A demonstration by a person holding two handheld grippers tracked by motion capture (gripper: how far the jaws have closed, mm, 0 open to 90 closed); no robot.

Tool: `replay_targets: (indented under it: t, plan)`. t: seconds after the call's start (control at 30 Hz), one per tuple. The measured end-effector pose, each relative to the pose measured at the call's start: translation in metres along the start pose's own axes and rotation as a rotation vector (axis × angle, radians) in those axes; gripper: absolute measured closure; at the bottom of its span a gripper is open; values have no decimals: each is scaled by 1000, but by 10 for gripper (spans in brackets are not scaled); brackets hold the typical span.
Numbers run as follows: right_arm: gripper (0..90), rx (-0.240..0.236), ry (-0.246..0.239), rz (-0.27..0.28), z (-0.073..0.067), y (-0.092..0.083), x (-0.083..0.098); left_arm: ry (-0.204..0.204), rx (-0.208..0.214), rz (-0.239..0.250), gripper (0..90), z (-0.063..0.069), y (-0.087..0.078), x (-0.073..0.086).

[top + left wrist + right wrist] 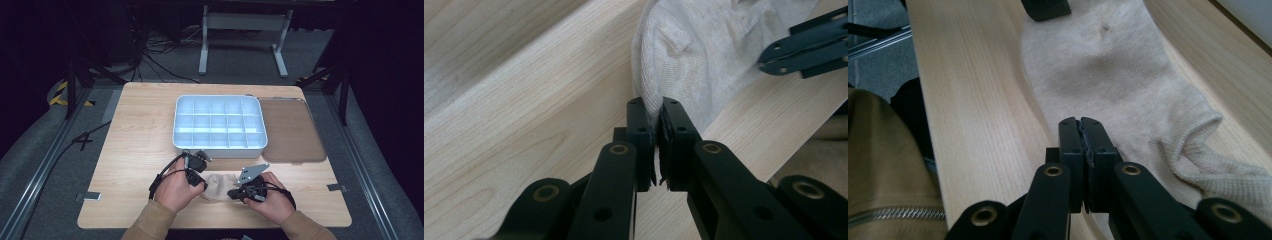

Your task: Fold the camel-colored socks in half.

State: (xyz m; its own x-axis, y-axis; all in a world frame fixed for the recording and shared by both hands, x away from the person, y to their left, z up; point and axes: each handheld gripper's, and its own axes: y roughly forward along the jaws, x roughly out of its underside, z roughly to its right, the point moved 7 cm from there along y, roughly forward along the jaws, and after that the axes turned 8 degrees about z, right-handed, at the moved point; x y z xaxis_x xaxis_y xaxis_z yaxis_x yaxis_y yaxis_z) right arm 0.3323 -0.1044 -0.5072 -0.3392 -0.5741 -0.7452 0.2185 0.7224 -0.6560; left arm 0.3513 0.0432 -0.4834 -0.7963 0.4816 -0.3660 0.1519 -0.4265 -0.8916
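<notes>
A beige ankle sock (218,186) lies on the wooden table (140,135) near its front edge, between the person's two hands. My left gripper (202,186) is at the sock's left end. In the left gripper view it (657,102) is shut on a raised fold of the sock (694,45). My right gripper (231,192) is at the sock's right end. In the right gripper view its jaws (1080,121) are shut at the near edge of the sock (1108,70), whose ribbed cuff lies to the right.
A white tray (218,150) divided into several compartments stands at the middle of the table. Its brown translucent lid (290,130) lies flat to its right. The person's tan sleeve (883,165) is close behind the right gripper.
</notes>
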Motion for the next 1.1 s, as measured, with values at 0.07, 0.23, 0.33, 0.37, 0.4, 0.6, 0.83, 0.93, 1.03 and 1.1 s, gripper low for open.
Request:
replay_targets:
  t: [0.07,0.23,0.33,0.37,0.4,0.6,0.83,0.93,1.03,1.1]
  plan:
    - [891,0,0,13,-1,5,1,-1,2,-2,847,1,-1,0]
    - [894,15,0,-13,0,10,6,-1,4,0,847,1,-2,0]
    - [895,22,-3,-17,-1,10,6,-4,6,2,846,1,-3,0]
    - [896,28,-7,-17,-1,11,6,-5,7,2,846,1,-3,0]
    - [896,25,-13,-19,-2,10,6,-5,7,0,846,1,-3,0]
    - [896,30,-37,-17,-3,11,6,-10,23,16,846,5,-8,-2]
    - [897,36,-57,15,-8,18,2,-3,23,24,845,8,-16,-3]
    - [897,30,-63,27,-11,21,1,18,28,35,845,12,-20,-6]
    - [895,23,-56,41,-11,22,0,34,31,35,845,16,-22,-9]
    - [892,20,-50,49,-10,21,1,36,26,33,845,16,-22,-9]
